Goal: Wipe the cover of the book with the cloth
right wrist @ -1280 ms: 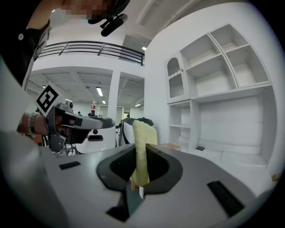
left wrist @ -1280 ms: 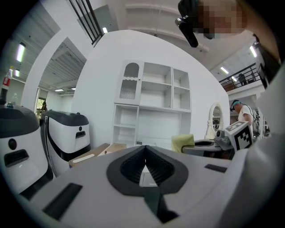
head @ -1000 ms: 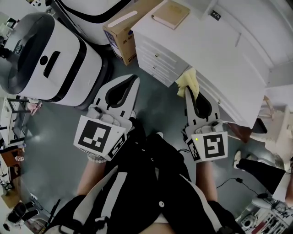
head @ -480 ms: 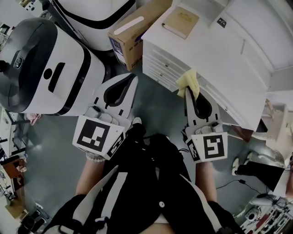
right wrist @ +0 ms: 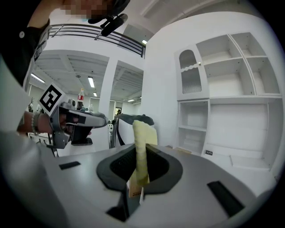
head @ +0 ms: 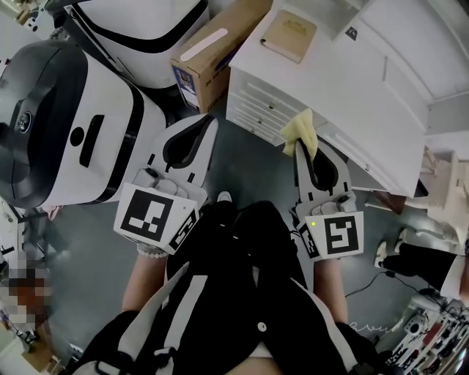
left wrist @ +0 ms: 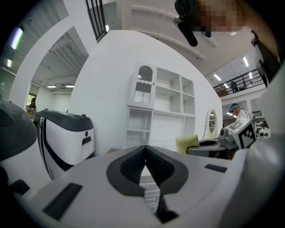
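A tan book (head: 290, 35) lies flat on the near corner of the white desk (head: 344, 80), far ahead of both grippers. My right gripper (head: 300, 143) is shut on a pale yellow cloth (head: 301, 131), which sticks up from its tips just in front of the desk's drawers; the right gripper view shows the cloth (right wrist: 142, 151) pinched between the pads. My left gripper (head: 211, 119) is shut with nothing in it, held level over the grey floor to the left of the desk. In the left gripper view its jaws (left wrist: 145, 161) meet, with the cloth (left wrist: 186, 144) off to the right.
A cardboard box (head: 212, 51) stands on the floor against the desk's left side. A large white and black machine (head: 66, 124) stands at the left, another (head: 143, 22) behind it. White shelving (right wrist: 222, 89) rises behind the desk. Cables and clutter (head: 410, 322) lie at the lower right.
The desk, the box and the machines have shifted right and down in the head view as I moved towards them. Both grippers keep their pose, the cloth still held.
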{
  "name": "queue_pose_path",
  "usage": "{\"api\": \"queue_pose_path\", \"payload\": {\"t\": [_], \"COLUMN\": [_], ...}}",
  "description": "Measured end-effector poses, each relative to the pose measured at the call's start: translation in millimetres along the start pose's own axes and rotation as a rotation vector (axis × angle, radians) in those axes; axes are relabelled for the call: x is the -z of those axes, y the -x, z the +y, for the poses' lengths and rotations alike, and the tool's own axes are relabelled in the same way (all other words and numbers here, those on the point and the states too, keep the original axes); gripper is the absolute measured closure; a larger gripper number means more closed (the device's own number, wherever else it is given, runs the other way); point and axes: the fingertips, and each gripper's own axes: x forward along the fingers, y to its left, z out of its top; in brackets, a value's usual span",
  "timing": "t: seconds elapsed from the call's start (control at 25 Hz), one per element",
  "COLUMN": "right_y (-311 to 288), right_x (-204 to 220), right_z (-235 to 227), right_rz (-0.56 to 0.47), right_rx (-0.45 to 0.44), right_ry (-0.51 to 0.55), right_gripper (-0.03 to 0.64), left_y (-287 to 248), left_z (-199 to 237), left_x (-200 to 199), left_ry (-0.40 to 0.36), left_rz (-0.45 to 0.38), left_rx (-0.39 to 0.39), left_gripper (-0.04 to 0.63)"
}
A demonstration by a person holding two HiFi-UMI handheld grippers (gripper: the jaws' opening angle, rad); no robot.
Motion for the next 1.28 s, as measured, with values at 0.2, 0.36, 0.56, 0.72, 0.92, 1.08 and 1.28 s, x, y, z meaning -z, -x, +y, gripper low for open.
{"api": "queue_pose_path", "payload": {"t": [0.2, 0.36, 0.56, 0.72, 0.92, 1.08, 1.28], "right_y": [9, 4, -19, -41, -62, -85, -120], "right_x": [11, 15, 8, 3, 0, -3, -8], "right_z": [-3, -7, -13, -21, -45, -70, -103], "right_rz": [0.051, 0.063, 0.04, 0.02, 0.012, 0.004, -0.005], "right_rx": [0.023, 0.023, -0.004, -0.016, -0.008, 0.002, -0.002], "right_ry": [0.015, 0.009, -0.004, -0.009, -0.009, -0.011, -0.017], "right_gripper": [0.58, 0.58, 0.58, 0.58, 0.58, 0.58, 0.58], "left_y": [2, 2, -8, -26, -58, -90, -134], "left_z": [5, 11, 18, 26, 31, 40, 54], "left_x": [2, 5, 5, 2, -1, -5, -13], "left_ry": [0.018, 0.022, 0.028, 0.023, 0.014, 0.01, 0.007], "left_rz": [-0.004, -0.005, -0.004, -0.003, 0.007, 0.015, 0.023], "left_rx": [0.002, -0.013, -0.027, -0.024, -0.007, -0.003, -0.001], "left_gripper": [0.594, 0.594, 0.594, 0.594, 0.594, 0.594, 0.594]}}
